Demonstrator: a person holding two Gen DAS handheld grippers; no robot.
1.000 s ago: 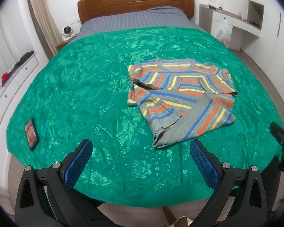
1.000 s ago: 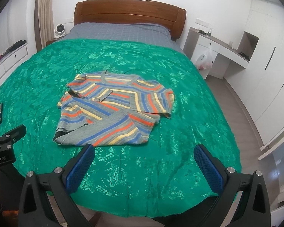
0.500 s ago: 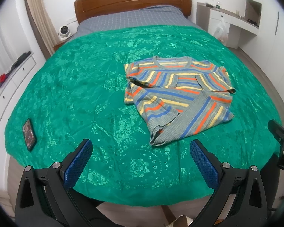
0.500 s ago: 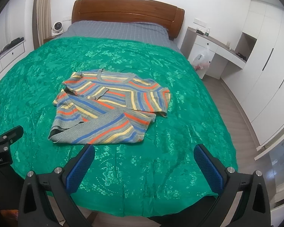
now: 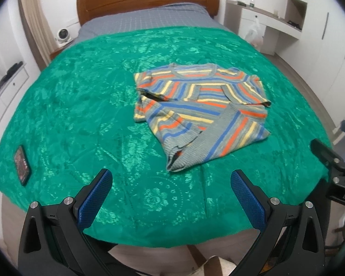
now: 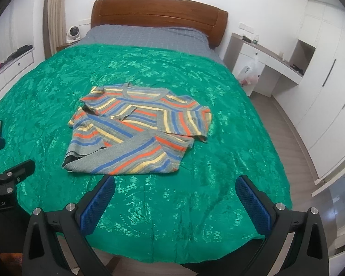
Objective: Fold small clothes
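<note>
Both the left gripper [image 5: 171, 185] and the right gripper [image 6: 176, 191] hang with fingers spread wide, gripping nothing, above the near edge of the green bedspread [image 5: 85, 105]. The striped sweater [image 6: 138, 131] lies partly folded mid-bedspread, beyond both grippers. A phone [image 5: 22, 164] rests near the bedspread's left edge.

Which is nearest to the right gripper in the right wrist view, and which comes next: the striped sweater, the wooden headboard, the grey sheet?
From the right gripper:
1. Striped sweater, straight ahead and a little left on the green bedspread.
2. Grey sheet, beyond the bedspread's far edge.
3. Wooden headboard, against the wall, farthest.
</note>
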